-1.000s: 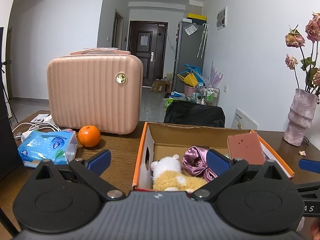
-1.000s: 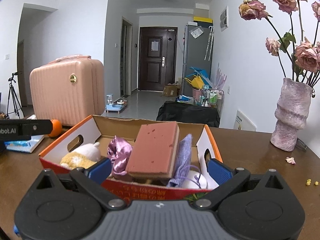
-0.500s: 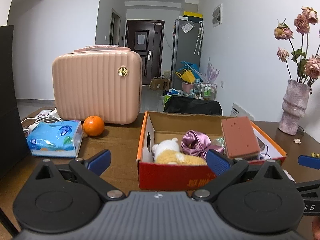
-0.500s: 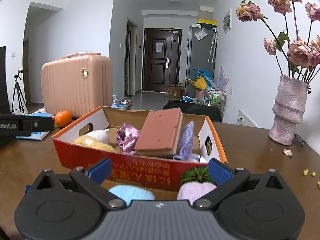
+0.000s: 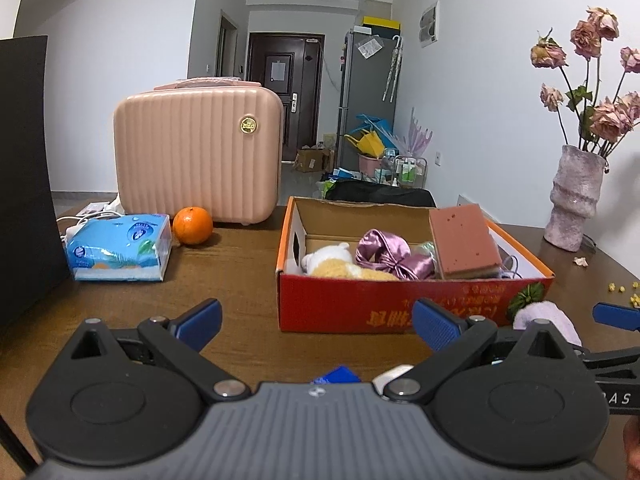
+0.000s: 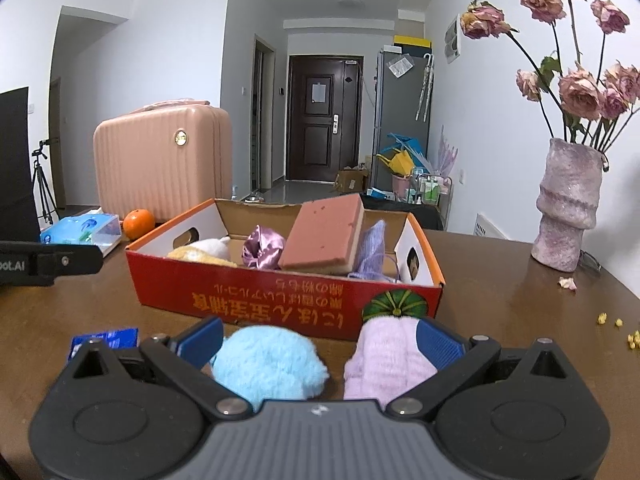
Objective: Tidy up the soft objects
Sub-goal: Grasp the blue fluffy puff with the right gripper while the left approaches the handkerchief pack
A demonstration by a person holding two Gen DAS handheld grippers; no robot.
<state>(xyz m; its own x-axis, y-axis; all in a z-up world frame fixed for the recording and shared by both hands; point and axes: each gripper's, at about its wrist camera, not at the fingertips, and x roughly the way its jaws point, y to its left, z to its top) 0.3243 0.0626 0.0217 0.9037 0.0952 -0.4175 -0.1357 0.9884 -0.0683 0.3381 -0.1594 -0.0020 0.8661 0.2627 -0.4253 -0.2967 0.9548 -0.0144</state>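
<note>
Hovering spread, both tongs face the box.

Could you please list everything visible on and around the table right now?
cardboard box: 1, red-orange, table centre
sponge: 1, pink, leaning in box
plush toy: 1, white-yellow, in box
satin scrunchie: 1, purple, in box
fluffy item: 1, blue, before box
knit item: 1, lilac, before box
suitcase: 1, pink, behind
orange: 1, beside suitcase
tissue pack: 1, blue, left
vase: 1, pink, dried roses, right
left gripper: open, empty
right gripper: open, around both soft items
</note>
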